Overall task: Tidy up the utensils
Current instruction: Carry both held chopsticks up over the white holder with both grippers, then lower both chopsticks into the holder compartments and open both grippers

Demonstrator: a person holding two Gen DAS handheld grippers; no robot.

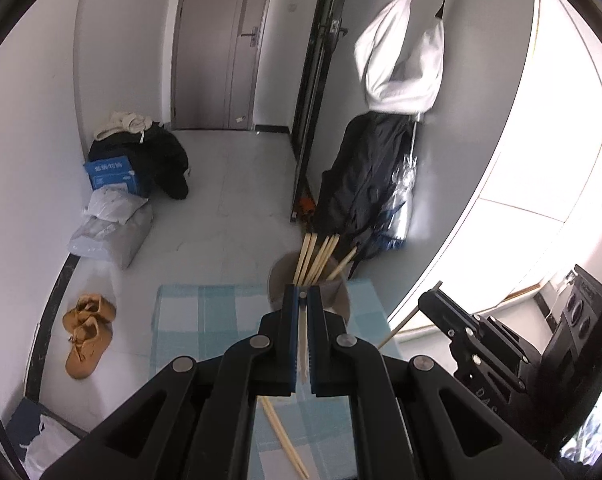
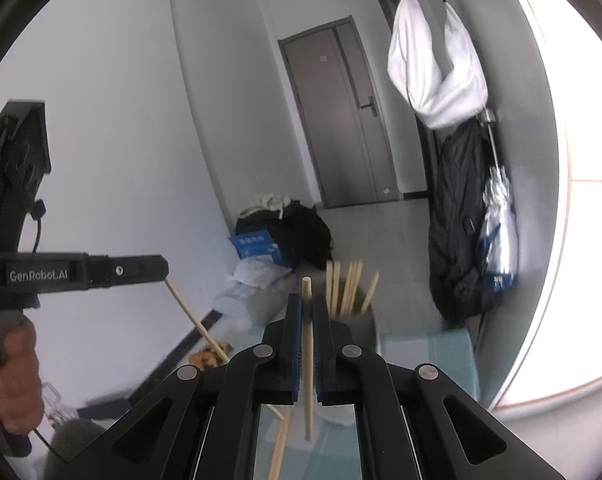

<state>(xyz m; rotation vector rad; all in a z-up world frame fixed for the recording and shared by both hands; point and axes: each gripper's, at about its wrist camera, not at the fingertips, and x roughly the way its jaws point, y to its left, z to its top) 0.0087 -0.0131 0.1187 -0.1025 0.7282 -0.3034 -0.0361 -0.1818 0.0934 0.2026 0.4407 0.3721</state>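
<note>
Clamped between the blue pads of the left hand-held gripper (image 1: 303, 300) is a pale wooden chopstick (image 1: 302, 344), running back along the closed jaws. Just ahead of its tips stands a grey-brown cylindrical holder (image 1: 343, 298) with several more wooden chopsticks (image 1: 315, 256) already leaning inside it. Below and behind that gripper, two loose chopsticks (image 1: 285, 440) lie on the blue-and-white checked cloth (image 1: 205, 320) covering the surface.

The right hand-held gripper (image 2: 308, 312) is likewise closed on a single pale chopstick (image 2: 308, 360), held nearly upright, its top poking above the fingertips. The same holder (image 2: 367, 322) sits just beyond it and slightly to its right.

My judgement: the sorting is well under way. A good bundle is in the holder, two sticks are in the air on their way there, and at least the pair on the cloth remains to be picked up.
</note>
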